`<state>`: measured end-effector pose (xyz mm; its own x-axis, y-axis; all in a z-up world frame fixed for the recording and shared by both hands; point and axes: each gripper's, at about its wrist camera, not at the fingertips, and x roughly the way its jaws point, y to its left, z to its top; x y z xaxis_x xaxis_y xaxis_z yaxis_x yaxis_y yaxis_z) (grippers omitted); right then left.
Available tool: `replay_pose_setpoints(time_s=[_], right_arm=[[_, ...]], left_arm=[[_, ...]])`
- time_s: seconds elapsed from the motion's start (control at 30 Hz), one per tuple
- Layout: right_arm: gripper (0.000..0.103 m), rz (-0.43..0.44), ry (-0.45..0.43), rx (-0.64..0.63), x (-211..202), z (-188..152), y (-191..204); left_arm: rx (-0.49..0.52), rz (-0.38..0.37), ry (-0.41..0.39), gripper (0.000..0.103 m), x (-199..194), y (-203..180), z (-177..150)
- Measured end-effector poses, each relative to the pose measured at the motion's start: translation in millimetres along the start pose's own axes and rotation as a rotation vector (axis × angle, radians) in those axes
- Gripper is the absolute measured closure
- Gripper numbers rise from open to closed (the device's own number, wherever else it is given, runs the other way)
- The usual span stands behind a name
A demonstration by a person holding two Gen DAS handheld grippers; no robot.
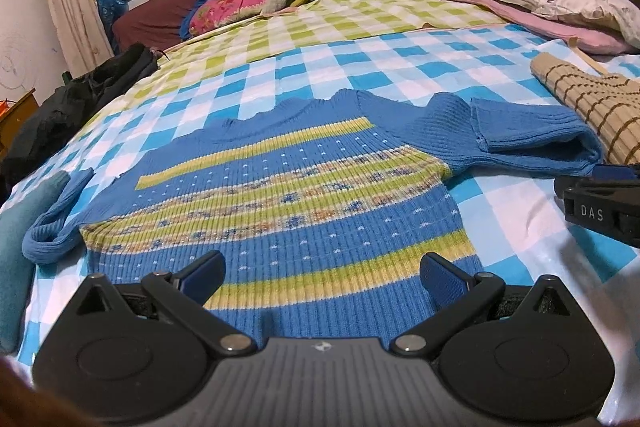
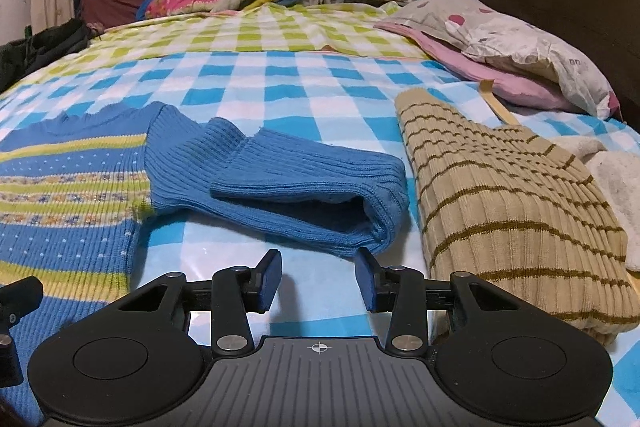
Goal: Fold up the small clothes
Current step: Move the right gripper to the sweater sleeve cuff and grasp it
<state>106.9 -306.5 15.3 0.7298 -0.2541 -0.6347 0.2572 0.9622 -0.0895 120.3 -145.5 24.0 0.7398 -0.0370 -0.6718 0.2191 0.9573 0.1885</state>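
My left gripper (image 1: pixel 322 277) is spread wide over the near hem of the blue striped sweater (image 1: pixel 280 195), flat on the checked bedsheet (image 1: pixel 400 67); my right gripper (image 2: pixel 318 281) gapes half-wide, empty, just short of its folded sleeve (image 2: pixel 304 187). "DAS" marks the right gripper in the left view. Only the right view shows the whole beige striped knit (image 2: pixel 500 211).

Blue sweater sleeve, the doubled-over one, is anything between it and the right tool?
Nothing visible. Only bare checked sheet lies between the open right tool and the sleeve. The beige striped garment lies off to the side.
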Motion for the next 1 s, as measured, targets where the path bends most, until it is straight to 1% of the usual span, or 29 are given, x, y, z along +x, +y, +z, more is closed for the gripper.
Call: replay_pose_setpoints(time_s=[0.27,0.4,0.6,0.77,0.83,0.9,0.93,1.0], right_arm=[[0.067,0.007,0.008,-0.004,6.4,0.4,-1.0],[0.067,0.018,-0.003,0.002,5.3,-0.7,-5.2],[0.067,0.032,-0.043,0.024,3.4,3.3,-15.3],[0.067,0.044,-0.091,0.002,4.8,6.6,-17.7],[0.067,0.041,-0.155,-0.042,-2.5,5.1,-13.6],[0.067,0.026,-0.211,-0.145,-7.2,4.9,-0.3],[0.067,0.025,-0.220,-0.189,-5.9,5.1,6.0],[0.067,0.018,-0.209,-0.279,2.8,4.6,18.8]], left_arm=[[-0.012,-0.008,0.009,0.000,4.4,0.1,1.5],[-0.018,-0.015,0.013,0.000,6.5,0.4,1.7],[-0.033,-0.025,-0.003,0.000,8.0,3.4,2.8],[-0.055,-0.040,-0.022,0.000,9.6,5.0,6.5],[-0.056,-0.040,-0.035,0.000,10.5,5.5,6.3],[-0.054,-0.047,-0.034,0.000,13.2,5.8,6.3],[-0.053,-0.052,-0.032,0.000,14.0,6.0,6.5],[-0.047,-0.059,-0.035,0.000,14.0,8.1,5.9]])
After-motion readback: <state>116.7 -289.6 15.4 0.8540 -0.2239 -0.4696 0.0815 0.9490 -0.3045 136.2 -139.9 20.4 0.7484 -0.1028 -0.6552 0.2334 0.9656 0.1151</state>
